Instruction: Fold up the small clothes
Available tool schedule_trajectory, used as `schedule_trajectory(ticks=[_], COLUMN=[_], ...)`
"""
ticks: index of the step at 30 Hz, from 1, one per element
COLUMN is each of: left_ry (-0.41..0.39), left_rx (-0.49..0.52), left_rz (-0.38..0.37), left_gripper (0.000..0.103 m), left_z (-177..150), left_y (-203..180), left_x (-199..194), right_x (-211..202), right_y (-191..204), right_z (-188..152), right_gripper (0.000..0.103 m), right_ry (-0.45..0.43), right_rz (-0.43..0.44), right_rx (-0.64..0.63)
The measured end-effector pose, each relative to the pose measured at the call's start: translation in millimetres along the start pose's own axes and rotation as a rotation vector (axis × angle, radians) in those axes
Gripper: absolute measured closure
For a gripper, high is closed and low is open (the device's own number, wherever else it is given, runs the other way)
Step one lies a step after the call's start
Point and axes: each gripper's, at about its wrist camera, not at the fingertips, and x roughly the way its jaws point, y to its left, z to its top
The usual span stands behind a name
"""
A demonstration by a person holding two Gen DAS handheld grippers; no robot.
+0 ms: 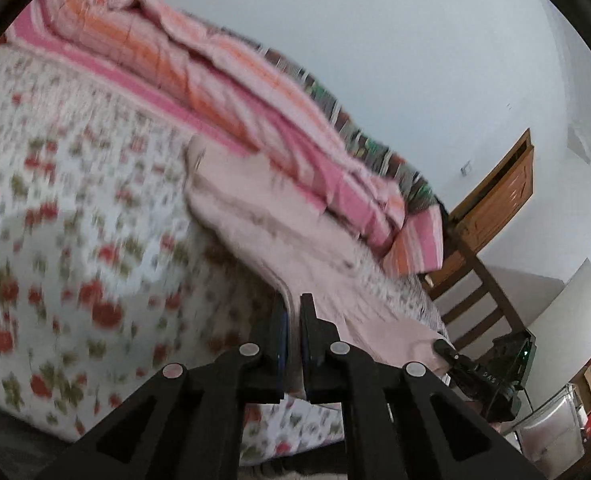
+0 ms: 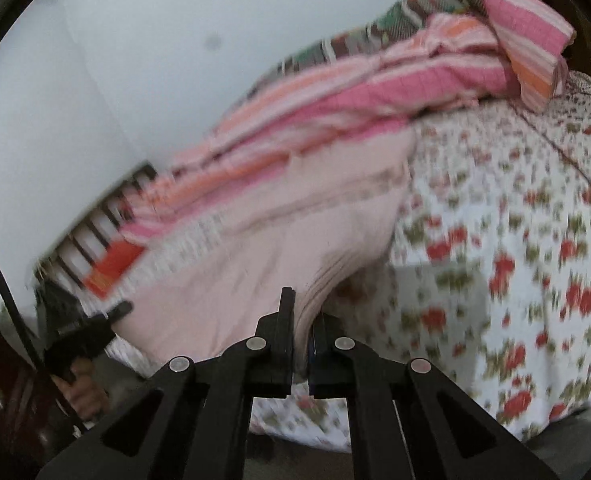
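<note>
1. My left gripper [image 1: 293, 304] is clamped tight on one edge of the pink garment [image 1: 295, 232], cloth pinched between my fingers.
2. My right gripper [image 2: 303, 308] is closed on the opposite edge, ribbed hem bunched at the tips.
3. Garment hangs between both, raised off the floral bedspread [image 1: 75, 208]; probably light, soft, floppy. Edge corners grip best.
4. Striped blanket [image 2: 335, 96] beyond my fingertips, white wall [image 1: 375, 20] behind it.
</note>
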Motion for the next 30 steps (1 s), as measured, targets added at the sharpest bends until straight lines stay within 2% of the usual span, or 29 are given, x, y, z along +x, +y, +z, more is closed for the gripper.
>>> schedule_trajectory(ticks=[5, 8, 11, 16, 21, 30], left_ry=[-0.053, -0.088, -0.098, -0.105, -0.091, -0.025], left_rx=[-0.018, 0.029, 0.061, 0.059, 0.040, 0.045], left_rz=[-0.006, 0.042, 0.077, 0.140, 0.184, 0.250], left_gripper=[0.097, 0.097, 0.097, 0.097, 0.097, 0.097], left_z=[38, 58, 80, 113, 133, 164], left_y=[-5, -17, -19, -3, 23, 62], left_x=[11, 23, 41, 83, 127, 211], right_x=[-1, 8, 23, 55, 97, 186], right_y=[-4, -8, -11, -18, -28, -56], right_z=[39, 59, 82, 118, 149, 191], right_gripper=[0.098, 0.098, 0.098, 0.098, 0.098, 0.098], right_ry=[-0.123, -0.171, -0.182, -0.172, -0.136, -0.061], right_rz=[0.027, 0.046, 0.056, 0.039, 0.007, -0.063], right_rx=[0.119, 0.175, 0.197, 0.213, 0.203, 0.179])
